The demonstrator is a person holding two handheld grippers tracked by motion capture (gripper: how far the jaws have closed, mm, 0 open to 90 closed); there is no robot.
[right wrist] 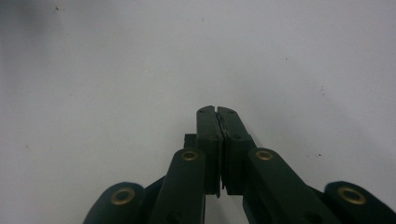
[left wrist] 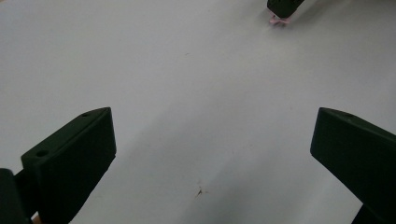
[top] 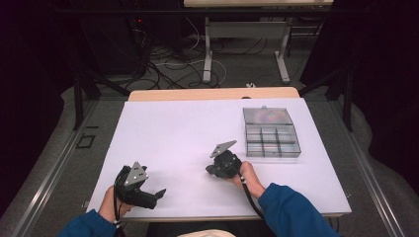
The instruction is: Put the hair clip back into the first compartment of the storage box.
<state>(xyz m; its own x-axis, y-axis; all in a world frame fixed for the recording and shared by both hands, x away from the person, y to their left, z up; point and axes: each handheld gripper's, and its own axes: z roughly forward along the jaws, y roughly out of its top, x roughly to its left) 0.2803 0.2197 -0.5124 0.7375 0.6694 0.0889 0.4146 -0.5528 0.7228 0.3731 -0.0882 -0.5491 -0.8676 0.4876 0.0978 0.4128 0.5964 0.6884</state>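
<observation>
Right gripper (top: 211,169) near centre of worktop (top: 163,128), jaws pressed together on small pink thing (left wrist: 279,20) at tip; too small to identify. Left gripper (top: 157,194) at near-left, jaws wide, nothing between them. Compartment box (top: 271,132) sits far-right of right gripper, lid open, long axis near-to-far. Right hand is nearer; likely carries pink thing there.

No writing seems legible anywhere; the views are too dim.
</observation>
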